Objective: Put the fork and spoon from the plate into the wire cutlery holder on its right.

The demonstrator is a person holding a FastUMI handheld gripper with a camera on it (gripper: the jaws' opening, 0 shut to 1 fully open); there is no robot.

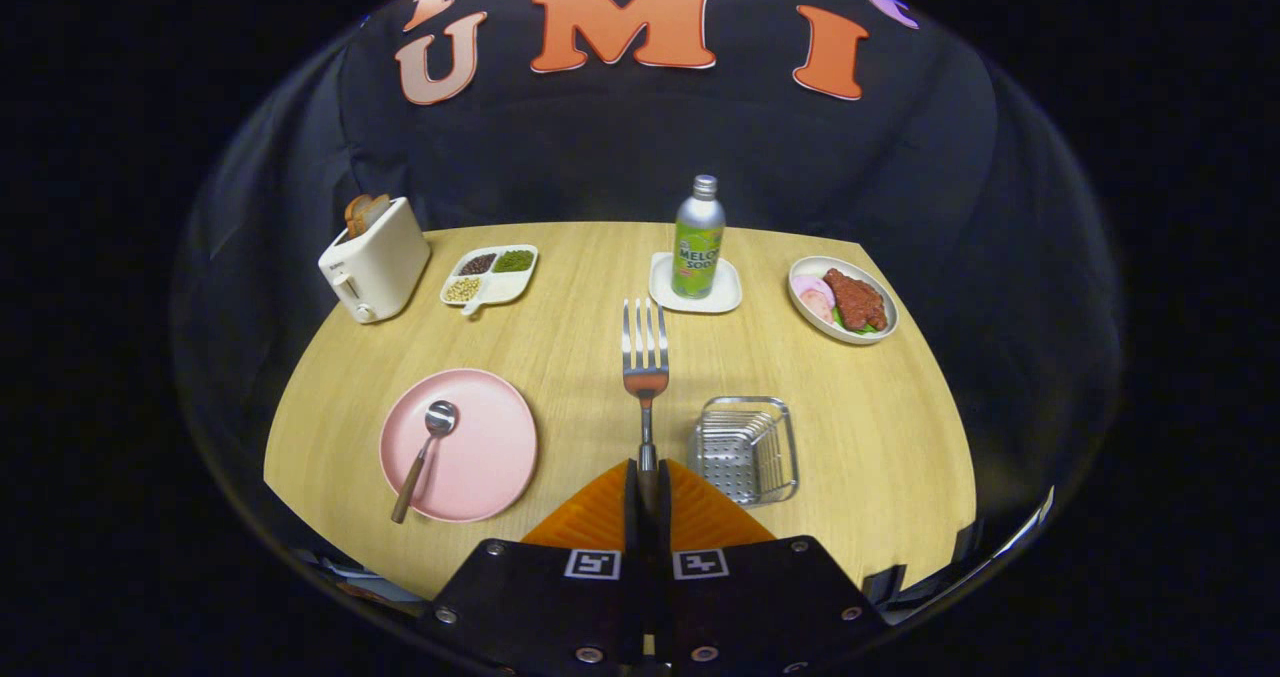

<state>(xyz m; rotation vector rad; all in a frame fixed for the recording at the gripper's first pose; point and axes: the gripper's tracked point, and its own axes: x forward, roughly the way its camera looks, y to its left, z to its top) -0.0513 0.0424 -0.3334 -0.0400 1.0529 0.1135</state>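
My gripper [646,477] is shut on the fork [645,357], both orange fingers pressed on its handle. The fork sticks out straight ahead, tines pointing away, held above the table between the plate and the holder. The pink plate [480,467] lies to the left of the fingers with the spoon [426,447] on it, bowl toward the far side and brown handle reaching over the near rim. The wire cutlery holder [745,449] sits just to the right of the fingers and looks empty.
On the round wooden table [580,307], a white toaster with bread [375,257] stands far left, beside a divided dish of grains [492,275]. A green soda bottle [698,242] stands on a white coaster beyond the fork. A plate of food [843,299] sits far right.
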